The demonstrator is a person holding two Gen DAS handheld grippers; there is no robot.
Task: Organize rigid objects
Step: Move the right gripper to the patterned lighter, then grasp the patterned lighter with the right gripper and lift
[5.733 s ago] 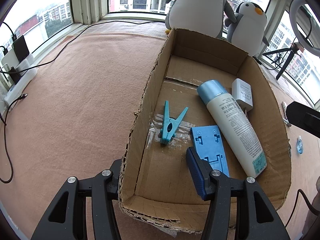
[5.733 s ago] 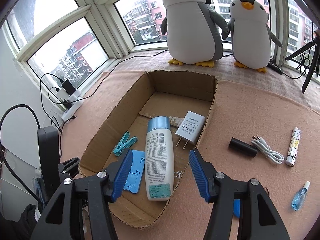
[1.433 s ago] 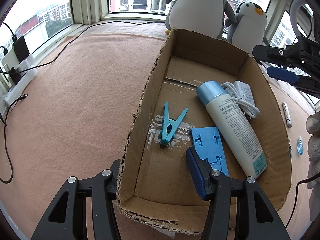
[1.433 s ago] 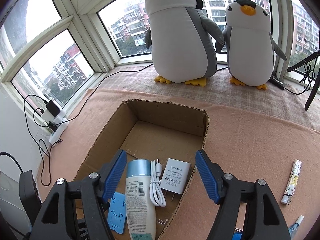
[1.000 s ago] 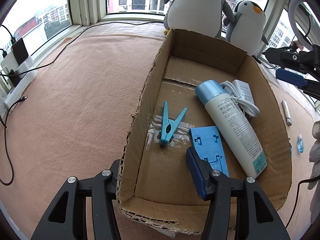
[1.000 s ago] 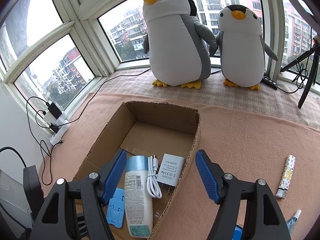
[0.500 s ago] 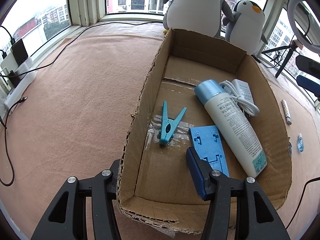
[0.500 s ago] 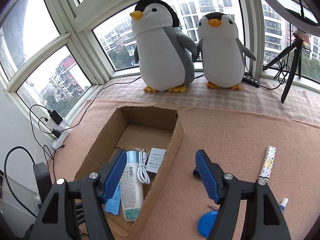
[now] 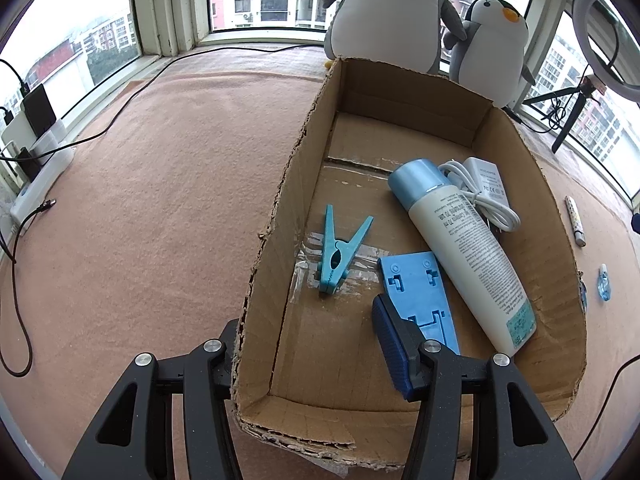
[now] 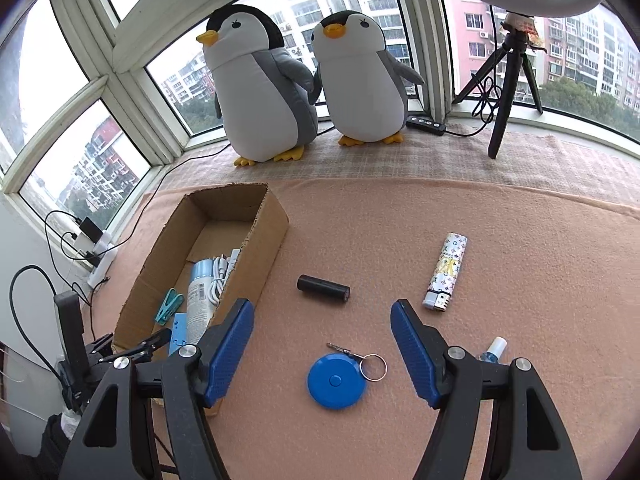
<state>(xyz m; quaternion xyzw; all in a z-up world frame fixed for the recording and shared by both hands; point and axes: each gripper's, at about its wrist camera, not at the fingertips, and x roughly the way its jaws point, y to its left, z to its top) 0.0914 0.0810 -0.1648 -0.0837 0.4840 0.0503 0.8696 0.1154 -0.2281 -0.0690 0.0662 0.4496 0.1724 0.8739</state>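
Observation:
The cardboard box (image 9: 280, 208) holds a teal clothespin (image 9: 336, 256), a blue plastic stand (image 9: 420, 296), a white bottle with a blue cap (image 9: 460, 240), a white cable (image 9: 480, 196) and a white charger (image 9: 488, 178). My left gripper (image 9: 308, 328) is open and straddles the box's near left corner, one finger outside and one inside. My right gripper (image 10: 322, 312) is open and holds nothing above the pink mat, right of the box (image 10: 256, 264). A blue tape measure (image 10: 336, 380) lies just below it, a black cylinder (image 10: 323, 289) just beyond, and a patterned lighter (image 10: 446, 272) to the right.
A small blue spray bottle (image 10: 494, 350) lies by my right finger. Two penguin plush toys (image 10: 260, 92) and a tripod (image 10: 508, 76) stand on the sill behind. A power strip with cables (image 9: 36, 152) sits at the mat's left edge.
A white cable came to lie in the box beside the charger. My right gripper swung away from the box to the mat on its right. The left gripper has not moved.

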